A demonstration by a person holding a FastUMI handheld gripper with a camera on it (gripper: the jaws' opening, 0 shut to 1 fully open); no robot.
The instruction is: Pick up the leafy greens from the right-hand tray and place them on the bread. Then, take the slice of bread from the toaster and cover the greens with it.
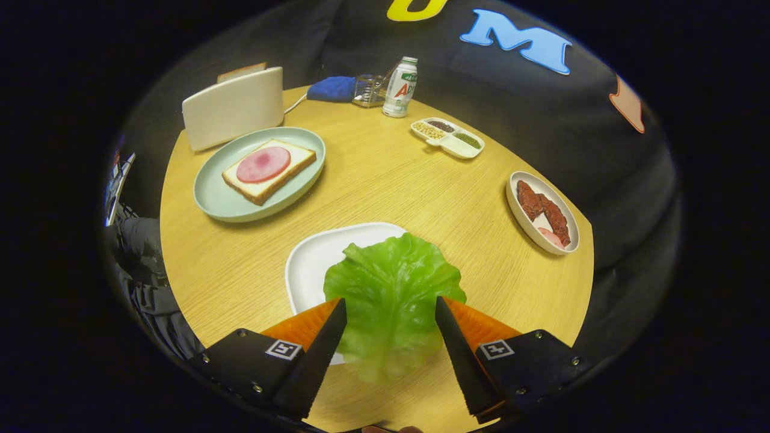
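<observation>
A green lettuce leaf [391, 294] sits between my gripper's [391, 310] two fingers, which press on its sides. It hangs over the near right edge of a white tray [310, 261] and over the table. Beyond the tray on the left, a pale green plate [219, 201] holds a slice of bread [289, 162] topped with a round of pink ham [263, 164]. Behind that plate stands a cream toaster [233, 108], and a slice of bread [242, 71] sticks out of its top.
The round wooden table [385, 174] also carries a white oval dish of dark red meat strips [543, 211] on the right, a divided dish of beans [448, 137], a small bottle [400, 87], a clear holder [369, 91] and a blue cloth [332, 88] at the back.
</observation>
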